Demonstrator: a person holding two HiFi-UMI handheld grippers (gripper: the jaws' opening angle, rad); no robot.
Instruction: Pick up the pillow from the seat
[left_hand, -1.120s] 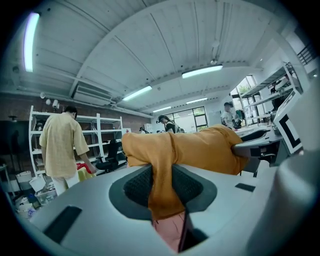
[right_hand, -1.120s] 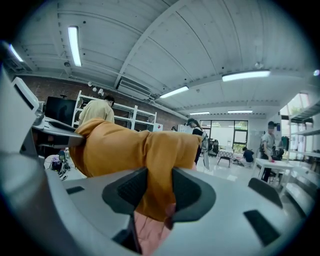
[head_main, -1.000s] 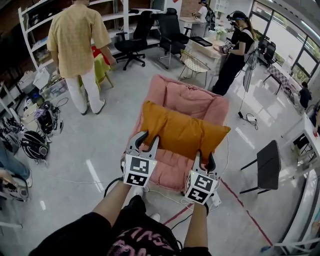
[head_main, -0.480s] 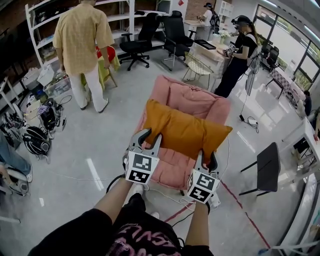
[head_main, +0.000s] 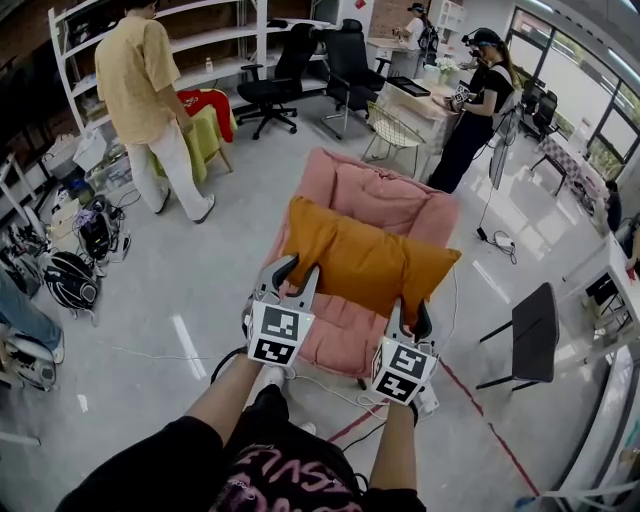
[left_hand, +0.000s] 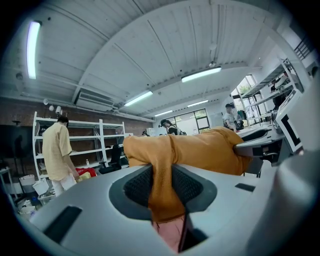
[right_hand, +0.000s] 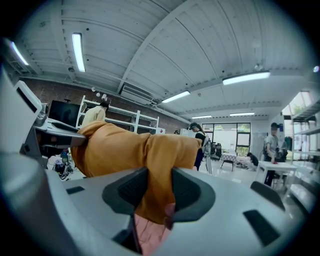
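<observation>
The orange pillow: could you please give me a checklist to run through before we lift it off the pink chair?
1. Left gripper shut on the orange pillow fabric: ok.
2. Right gripper shut on the pillow fabric: ok.
3. Grips set toward opposite ends of the near edge: ok.
4. Pillow already off the pink chair: cannot tell.
5. Person in the yellow shirt well away from the chair: ok.

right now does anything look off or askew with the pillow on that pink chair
Only the orange pillow: it lies slantwise across the pink chair, its right corner poking past the chair's side. The left gripper and right gripper each pinch a bunched fold of its near edge.
</observation>
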